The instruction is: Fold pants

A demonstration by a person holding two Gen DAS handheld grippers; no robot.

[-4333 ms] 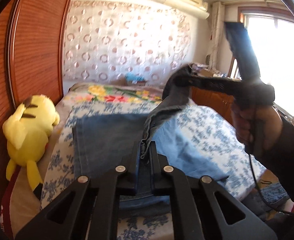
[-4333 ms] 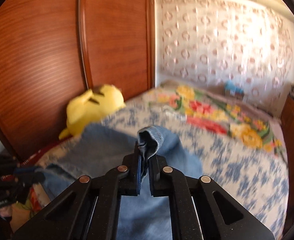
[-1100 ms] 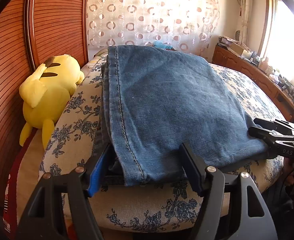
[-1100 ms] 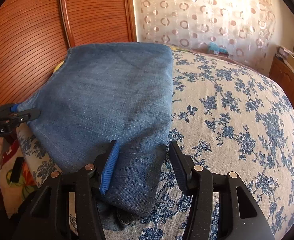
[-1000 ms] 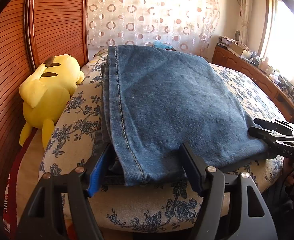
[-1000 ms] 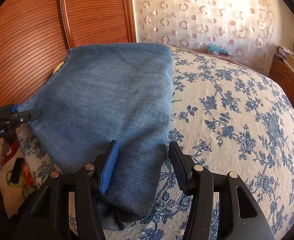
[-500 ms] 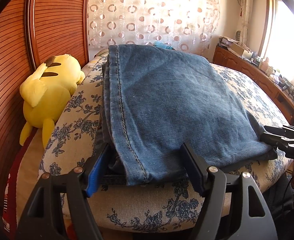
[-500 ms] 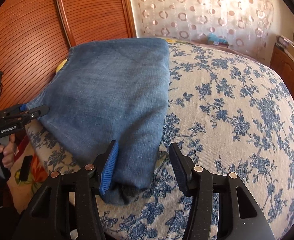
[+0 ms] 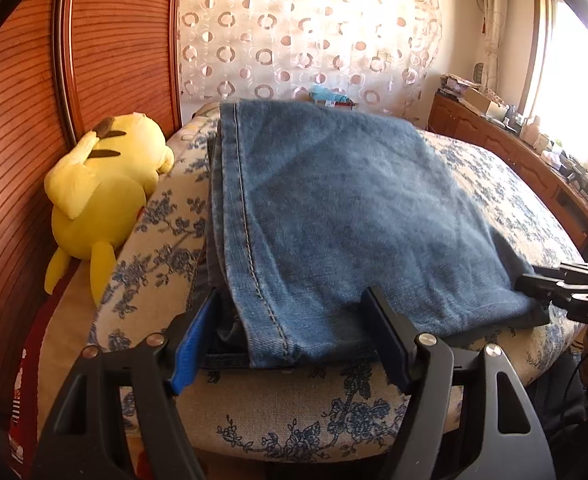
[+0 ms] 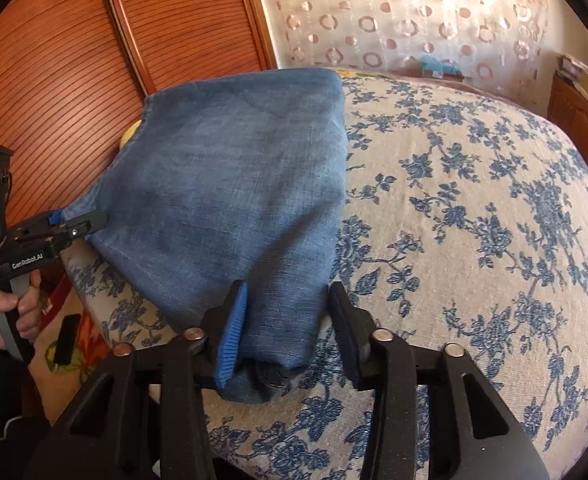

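Blue jeans lie folded in a flat stack on the flowered bed. My left gripper stands open at the stack's near left corner, with the stitched hem edge between its wide jaws. In the right wrist view the jeans reach down to my right gripper. Its jaws are closing around the near right corner of the denim, the blue pad against the cloth. Each gripper shows in the other's view: the left gripper held by a hand, the right gripper at the denim's edge.
A yellow plush toy lies at the bed's left side against the ribbed wooden wardrobe. A low wooden dresser with clutter runs along the right under the window. The flowered bedcover stretches bare to the right of the jeans.
Earlier both grippers held denim in the air; now the jeans lie folded. Over the last second the right jaws have narrowed around the corner. The left gripper has stayed put.
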